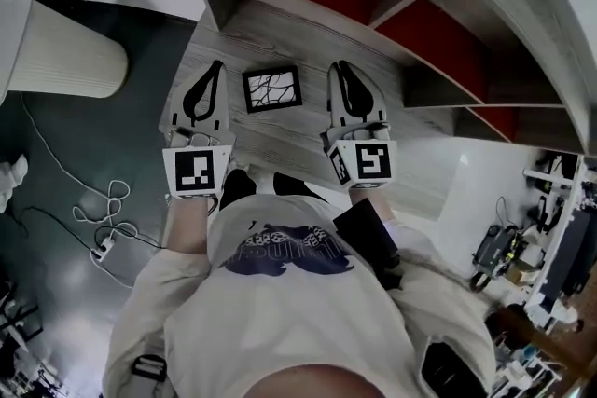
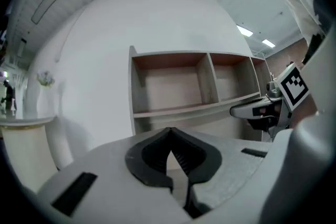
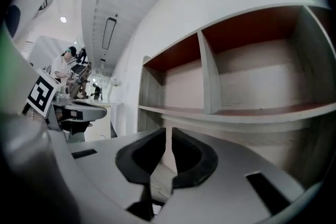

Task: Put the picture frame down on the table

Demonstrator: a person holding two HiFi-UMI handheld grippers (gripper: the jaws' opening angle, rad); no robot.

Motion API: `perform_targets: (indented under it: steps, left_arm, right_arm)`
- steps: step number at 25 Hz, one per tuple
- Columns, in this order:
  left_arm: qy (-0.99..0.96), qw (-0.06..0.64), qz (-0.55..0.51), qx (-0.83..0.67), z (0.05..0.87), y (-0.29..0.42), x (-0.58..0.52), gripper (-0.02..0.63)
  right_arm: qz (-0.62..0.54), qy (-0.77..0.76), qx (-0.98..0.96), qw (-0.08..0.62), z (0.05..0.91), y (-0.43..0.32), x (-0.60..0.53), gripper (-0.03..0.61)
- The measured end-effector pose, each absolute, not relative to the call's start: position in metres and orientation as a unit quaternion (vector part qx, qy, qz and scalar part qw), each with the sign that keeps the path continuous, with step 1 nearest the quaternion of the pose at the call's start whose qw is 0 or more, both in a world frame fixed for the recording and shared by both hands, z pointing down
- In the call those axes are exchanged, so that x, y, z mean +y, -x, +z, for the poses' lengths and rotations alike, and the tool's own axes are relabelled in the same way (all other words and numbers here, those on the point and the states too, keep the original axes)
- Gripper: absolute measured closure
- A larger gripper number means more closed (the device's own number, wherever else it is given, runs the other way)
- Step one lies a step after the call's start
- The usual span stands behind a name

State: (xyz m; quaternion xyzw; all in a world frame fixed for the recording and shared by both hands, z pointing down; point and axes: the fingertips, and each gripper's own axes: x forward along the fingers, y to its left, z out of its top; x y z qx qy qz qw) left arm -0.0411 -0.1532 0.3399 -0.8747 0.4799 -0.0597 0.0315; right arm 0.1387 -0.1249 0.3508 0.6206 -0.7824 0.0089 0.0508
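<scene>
1. The picture frame (image 1: 272, 89) is lying flat on the wooden tabletop (image 1: 280, 144), glass side up, with a dark border and a branchy line pattern inside. Nothing's touching it.
2. From the head view it sits right between my two grippers, with a bit of bare wood on either side.
3. Left gripper (image 1: 216, 67): the jaws are closed, and in the left gripper view (image 2: 169, 131) the tips meet with nothing in them.
4. Right gripper (image 1: 338, 67): the jaws are almost together. The right gripper view (image 3: 168, 131) shows just a thin slit between the pads, and they're empty too.
5. Both gripper views look level at the shelf unit (image 3: 247, 76) behind the tabletop, which has open wooden compartments with reddish back panels.
6. The marker cubes (image 1: 197, 171) sit at the near end of each gripper, just in front of my shirt.
7. Off to the left, a white cable (image 1: 103, 210) is looped on the dark floor.
</scene>
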Motion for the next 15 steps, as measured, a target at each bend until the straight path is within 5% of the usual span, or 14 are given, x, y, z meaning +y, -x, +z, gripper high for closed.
perform_targets:
  steps: [15]
  left_arm:
    - [0.853,0.086,-0.009,0.515,0.306,0.055,-0.148,0.606]
  right_arm:
    - [-0.052,-0.61,-0.79,0.032,0.318,-0.129,-0.124,0.569]
